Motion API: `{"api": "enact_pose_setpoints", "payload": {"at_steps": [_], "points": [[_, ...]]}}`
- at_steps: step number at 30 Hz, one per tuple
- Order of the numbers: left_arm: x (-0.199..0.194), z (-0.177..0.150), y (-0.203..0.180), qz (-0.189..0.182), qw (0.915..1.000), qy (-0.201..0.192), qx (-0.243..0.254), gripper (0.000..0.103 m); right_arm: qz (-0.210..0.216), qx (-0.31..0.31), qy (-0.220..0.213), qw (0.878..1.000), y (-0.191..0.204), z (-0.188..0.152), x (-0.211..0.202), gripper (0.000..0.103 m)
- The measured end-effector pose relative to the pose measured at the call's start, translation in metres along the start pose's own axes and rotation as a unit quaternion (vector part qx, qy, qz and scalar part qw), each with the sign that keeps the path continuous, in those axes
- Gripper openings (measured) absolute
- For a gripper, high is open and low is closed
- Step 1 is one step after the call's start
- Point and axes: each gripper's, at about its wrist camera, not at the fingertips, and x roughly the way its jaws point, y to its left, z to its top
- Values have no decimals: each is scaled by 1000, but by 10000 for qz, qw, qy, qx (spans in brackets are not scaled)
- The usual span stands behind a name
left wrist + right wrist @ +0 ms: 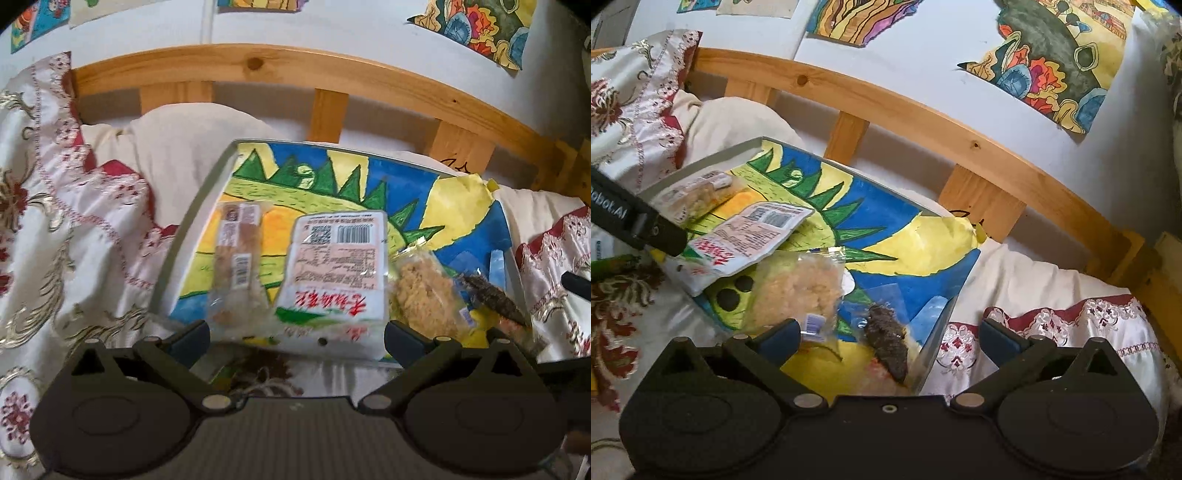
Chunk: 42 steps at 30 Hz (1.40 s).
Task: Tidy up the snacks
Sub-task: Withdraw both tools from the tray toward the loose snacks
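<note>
Now 4 snacks lie in a row inside the shallow tray (pixel 192 236) on the bed, its floor lined with a bright painted drawing: a slim clear packet (pixel 236 258), a white packet with red lettering (pixel 336 266), a clear bag of pale flakes (pixel 424 291) and a dark wrapped snack (pixel 888 339). Both the left hand-held gripper (pixel 297 338) and the right hand-held gripper (pixel 888 338) stand wide, holding nothing
</note>
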Motion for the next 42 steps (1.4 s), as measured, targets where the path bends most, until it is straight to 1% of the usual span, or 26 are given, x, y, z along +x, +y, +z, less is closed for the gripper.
{"api": "enact_pose_setpoints", "payload": {"at_steps": [10,15,19,22,26,30,32,34,38,42], "points": [[-33,-16,8,159,9998,-76,130,102,120,148,-109,9998,-4,3,-27,102],[-48,-27,13,206,9995,-145,180,102,497,178,-180,9984,-4,4,-46,102],[-57,-31,14,163,9995,-180,182,102,564,59,-292,9980,0,5,-61,102],[-64,-35,18,116,9996,-203,129,102,594,54,-263,9979,0,4,-66,102],[-73,-42,24,163,9995,-247,84,102,661,77,-196,9976,-3,2,-72,102],[-83,-48,32,367,9986,-359,84,102,957,38,7,9954,-1,-1,-76,102],[-87,-51,35,390,9985,-380,61,102,1122,24,53,9937,1,-2,-81,102],[-89,-55,38,363,9988,-315,34,102,1241,-11,67,9922,4,-2,-88,102],[-91,-63,43,373,9993,-61,-67,102,1455,-130,42,9893,8,-4,-101,102],[-95,-79,47,362,9986,284,-242,102,1665,-324,58,9855,12,-8,-109,102]]}}
